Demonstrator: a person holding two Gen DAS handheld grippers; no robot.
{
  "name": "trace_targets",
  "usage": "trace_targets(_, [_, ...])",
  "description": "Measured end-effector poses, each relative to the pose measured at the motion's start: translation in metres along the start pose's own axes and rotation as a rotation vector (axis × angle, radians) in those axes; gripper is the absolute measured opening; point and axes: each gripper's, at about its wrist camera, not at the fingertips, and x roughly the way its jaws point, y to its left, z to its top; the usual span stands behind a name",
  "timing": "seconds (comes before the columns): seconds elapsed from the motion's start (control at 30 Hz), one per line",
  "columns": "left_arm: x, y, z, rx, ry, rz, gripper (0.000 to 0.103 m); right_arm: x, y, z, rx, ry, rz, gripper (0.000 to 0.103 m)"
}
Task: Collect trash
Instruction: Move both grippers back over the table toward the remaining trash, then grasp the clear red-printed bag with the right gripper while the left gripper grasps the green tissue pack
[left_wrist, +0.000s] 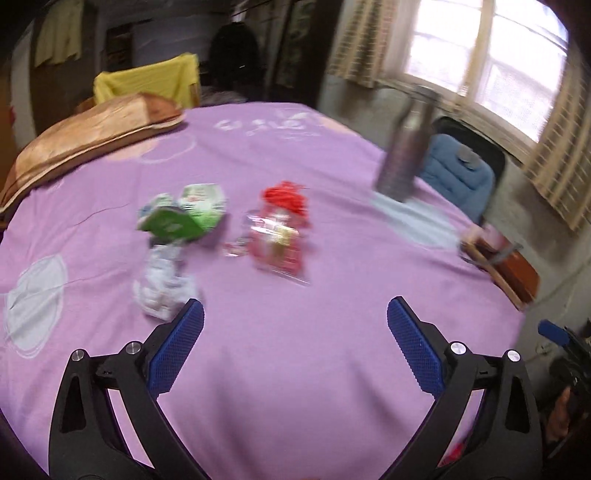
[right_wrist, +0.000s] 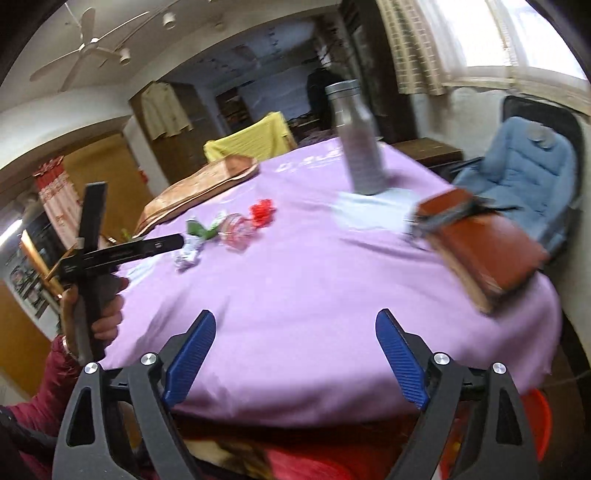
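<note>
Your left gripper (left_wrist: 295, 317) gapes wide, empty, over purple sheet (left_wrist: 280, 387). Your right gripper (right_wrist: 295, 328) likewise. Trash ahead, left of steel bottle (left_wrist: 404, 147): green carton (left_wrist: 184, 216), crumpled paper (left_wrist: 162, 284), red wrapper (left_wrist: 282, 229). Bottle upright, capped; contents unseen. Wrapper's long axis runs toward you.

The table (left_wrist: 295, 369) is covered by a purple cloth printed with pale circles and white lettering; near its middle lies a cluster of trash: a crumpled green-and-white wrapper (left_wrist: 184, 214), a ball of white paper (left_wrist: 162, 291) just in front of it, and a clear packet with red contents (left_wrist: 280, 236) beside them, topped by a red bunched piece; a grey metal bottle (right_wrist: 358, 147) stands upright on a pale blue patch towards the window side; a brown book (right_wrist: 484, 247) lies at the edge; a folded tan cushion (left_wrist: 92, 136) rests on the far side.
</note>
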Motion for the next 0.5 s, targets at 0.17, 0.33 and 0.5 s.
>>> trace_targets(0.17, [0.031, 0.054, 0.030, -0.111, 0.021, 0.071, 0.096, 0.040, 0.024, 0.019, -0.034, 0.036, 0.048, 0.087])
trace_targets(0.33, [0.069, 0.100, 0.061, -0.230, 0.033, 0.096, 0.096, 0.064, 0.029, 0.033, -0.043, 0.067, 0.057, 0.087])
trace_targets(0.5, [0.104, 0.120, 0.066, -0.234, 0.091, 0.165, 0.096, 0.080, 0.029, 0.041, -0.035, 0.088, 0.050, 0.087])
